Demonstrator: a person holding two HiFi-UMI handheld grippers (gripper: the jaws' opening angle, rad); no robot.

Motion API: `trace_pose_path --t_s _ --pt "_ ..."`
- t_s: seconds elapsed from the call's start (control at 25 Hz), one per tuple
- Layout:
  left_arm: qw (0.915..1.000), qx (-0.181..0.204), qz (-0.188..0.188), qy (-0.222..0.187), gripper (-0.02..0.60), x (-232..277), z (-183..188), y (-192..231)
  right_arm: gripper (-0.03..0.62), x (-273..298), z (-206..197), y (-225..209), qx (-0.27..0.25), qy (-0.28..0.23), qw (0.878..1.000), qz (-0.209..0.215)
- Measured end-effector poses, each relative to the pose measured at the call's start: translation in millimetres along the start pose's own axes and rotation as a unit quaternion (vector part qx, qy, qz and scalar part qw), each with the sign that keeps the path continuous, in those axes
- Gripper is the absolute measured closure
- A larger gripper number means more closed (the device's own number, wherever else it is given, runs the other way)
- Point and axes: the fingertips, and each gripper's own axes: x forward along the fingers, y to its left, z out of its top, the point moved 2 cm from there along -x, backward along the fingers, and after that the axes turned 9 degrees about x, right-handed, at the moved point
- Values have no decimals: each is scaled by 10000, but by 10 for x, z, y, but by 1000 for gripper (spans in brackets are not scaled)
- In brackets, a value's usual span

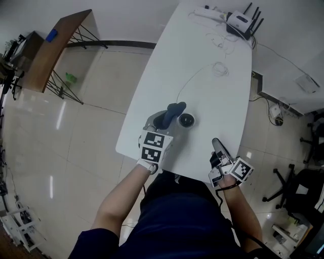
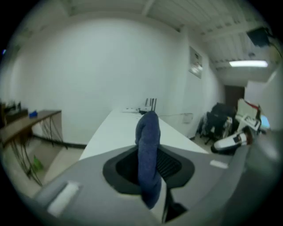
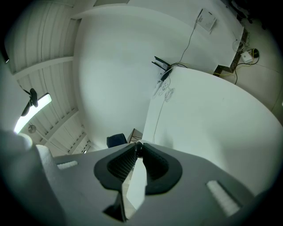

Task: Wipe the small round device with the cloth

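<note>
Two grippers at the near edge: the right gripper [image 1: 215, 143], jaw tips pressed together with nothing visibly between them, sits at the near-right rim of the table [image 1: 212, 101]. The left gripper [image 1: 164, 120] pinches the blue cloth [image 1: 173, 110] just left of the small round device [image 1: 187, 120], mid-table. To wipe well I'd lay the free cloth end flat on the device's top, press lightly and sweep in circles, maybe steadying the base with the right since it looks light. Farther off are a thin cable [image 1: 195, 76], a router [image 1: 239, 23] and a power strip [image 1: 207, 12]; no legible brand or writing, only square markers on the cubes.
</note>
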Motion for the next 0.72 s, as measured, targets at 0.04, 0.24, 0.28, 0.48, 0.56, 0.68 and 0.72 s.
trace_pose_path --t_s 0.04,0.24,0.28,0.48,0.56,0.68,0.72 --pt "9983 577 -34 -63 497 53 43 -66 537 6 -6 13 -11 11 10000 26" --pt "9544 2955 -412 -114 497 172 -12 -517 537 -67 -7 -26 -9 -31 10000 -53" --pt "9408 3362 -437 -76 497 171 -69 -585 537 -84 0 -38 -11 -45 10000 -71" --pt "8914 4490 -615 8 497 114 -324 -834 537 -99 31 -84 40 -86 9999 -125" --pt "8810 4682 -676 15 497 91 -414 -890 537 -67 20 -96 70 -65 9999 -129" --pt "8691 4883 -794 50 497 61 -512 -954 537 -5 -8 -122 110 8 9998 -169" --pt "8656 4937 -833 72 497 57 -535 -968 537 24 -10 -129 109 42 9998 -177"
